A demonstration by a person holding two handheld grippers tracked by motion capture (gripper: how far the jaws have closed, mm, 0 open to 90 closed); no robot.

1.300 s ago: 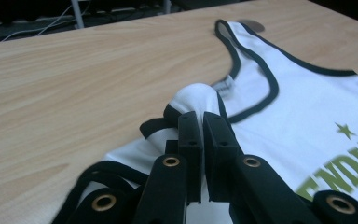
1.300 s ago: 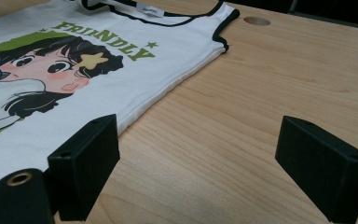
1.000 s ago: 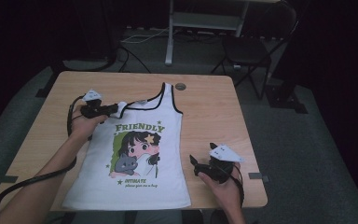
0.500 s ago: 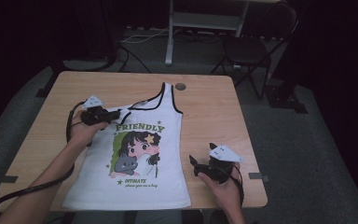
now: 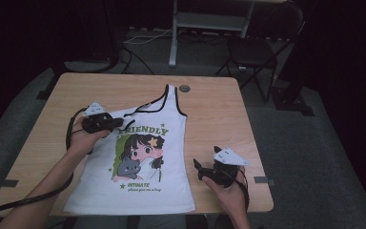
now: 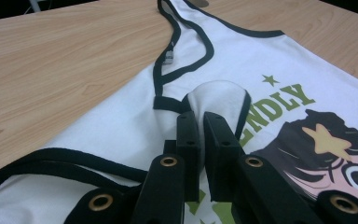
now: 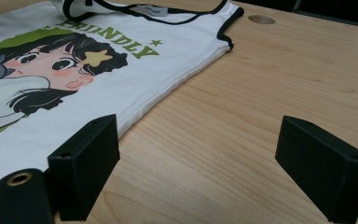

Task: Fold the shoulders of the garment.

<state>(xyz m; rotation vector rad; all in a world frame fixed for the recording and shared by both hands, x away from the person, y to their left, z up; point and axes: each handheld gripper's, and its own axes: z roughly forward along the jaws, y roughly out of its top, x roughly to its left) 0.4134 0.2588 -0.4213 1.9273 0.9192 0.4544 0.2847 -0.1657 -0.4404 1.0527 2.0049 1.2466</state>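
Observation:
A white tank top (image 5: 138,176) with black trim and a cartoon girl under the word FRIENDLY lies flat on the wooden table (image 5: 219,119). My left gripper (image 5: 119,124) is at the top's left shoulder, shut on the strap. In the left gripper view the left gripper (image 6: 200,119) pinches a bulge of white fabric (image 6: 219,93) edged in black, folded over the print. My right gripper (image 5: 198,171) rests beside the top's right hem, open. In the right gripper view the right gripper (image 7: 198,135) spans bare wood, its left jaw next to the tank top (image 7: 51,70) edge.
A round hole (image 5: 185,88) sits in the table beyond the right strap, and the hole (image 7: 261,19) is also in the right gripper view. A dark chair (image 5: 257,47) and a metal stand (image 5: 174,33) are behind the table. A cable (image 5: 33,200) trails from my left hand.
My left gripper has moved toward the person, dragging the left strap inward over the print. The right gripper has stayed still and open.

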